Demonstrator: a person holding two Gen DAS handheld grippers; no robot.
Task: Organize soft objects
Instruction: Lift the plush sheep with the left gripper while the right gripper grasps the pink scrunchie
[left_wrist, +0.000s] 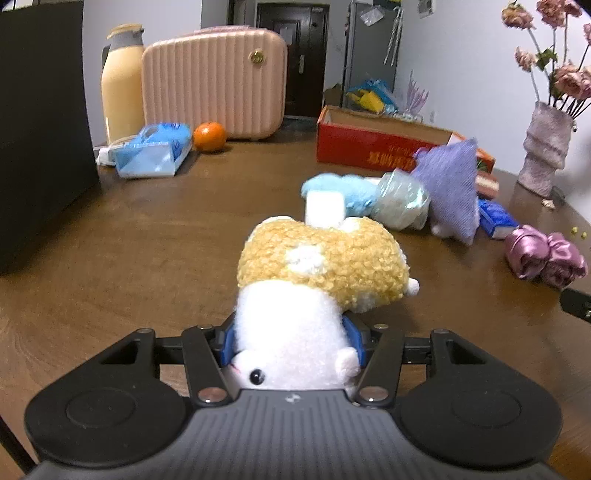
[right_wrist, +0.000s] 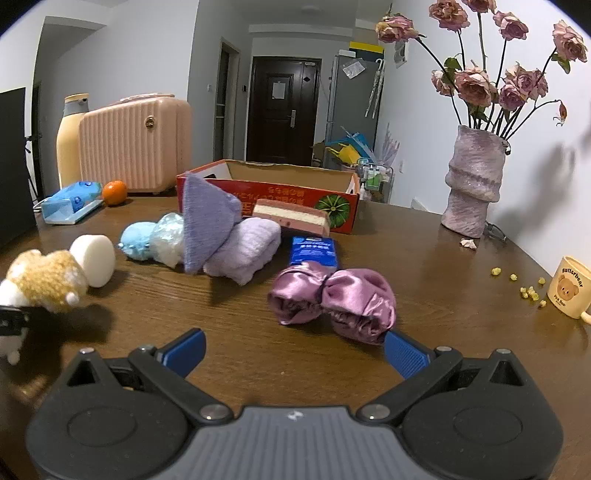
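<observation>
My left gripper (left_wrist: 291, 341) is shut on a white and tan plush toy (left_wrist: 321, 266), held above the wooden table (left_wrist: 147, 236); the toy also shows at the left edge of the right wrist view (right_wrist: 48, 280). My right gripper (right_wrist: 295, 350) is open and empty, just short of a purple satin scrunchie (right_wrist: 332, 299). Beyond lie a white foam cylinder (right_wrist: 94, 260), a blue plush (right_wrist: 138, 240), a purple star pillow (right_wrist: 207, 225), a lavender towel (right_wrist: 247, 251) and a pink sponge block (right_wrist: 291, 216). A red cardboard box (right_wrist: 295, 184) stands open behind them.
A pink suitcase (right_wrist: 133, 144), a yellow thermos (right_wrist: 70, 144), an orange (right_wrist: 114, 192) and a blue tissue pack (right_wrist: 70, 203) sit at the back left. A vase of roses (right_wrist: 472, 184) and a yellow mug (right_wrist: 569, 288) stand right. A blue packet (right_wrist: 314, 251) lies behind the scrunchie.
</observation>
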